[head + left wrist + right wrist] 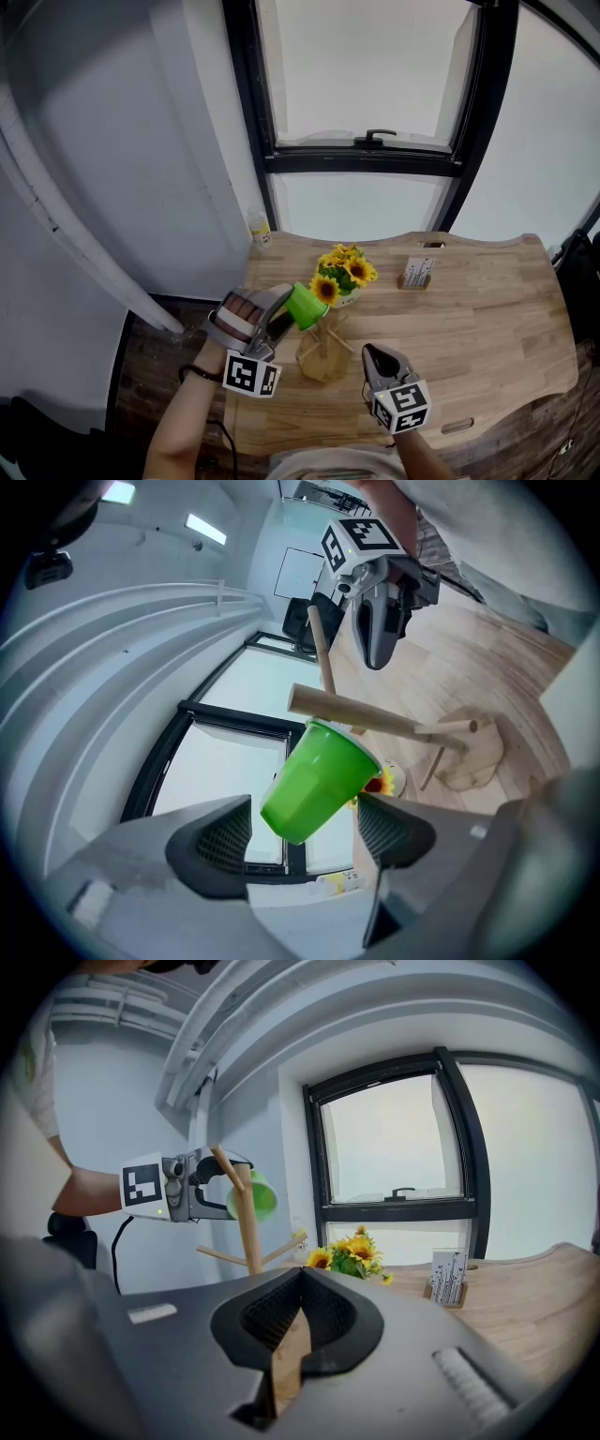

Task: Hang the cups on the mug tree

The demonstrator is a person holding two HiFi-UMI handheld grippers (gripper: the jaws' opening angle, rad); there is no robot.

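Grid-textured left tongs (302, 810) apart around tapered green cup (319, 780) against wooden peg (366, 719); right tongs (302, 1279) together.

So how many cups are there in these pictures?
1. A green plastic cup rests against an upper peg of the wooden mug tree, between the left gripper's open jaws. Others may lie out of view.

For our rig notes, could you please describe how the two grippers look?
Both are grey with dark textured pads; the left gripper and right gripper each carry a white cube with black square markers. A black cable trails from the left; a dark band circles that wrist.
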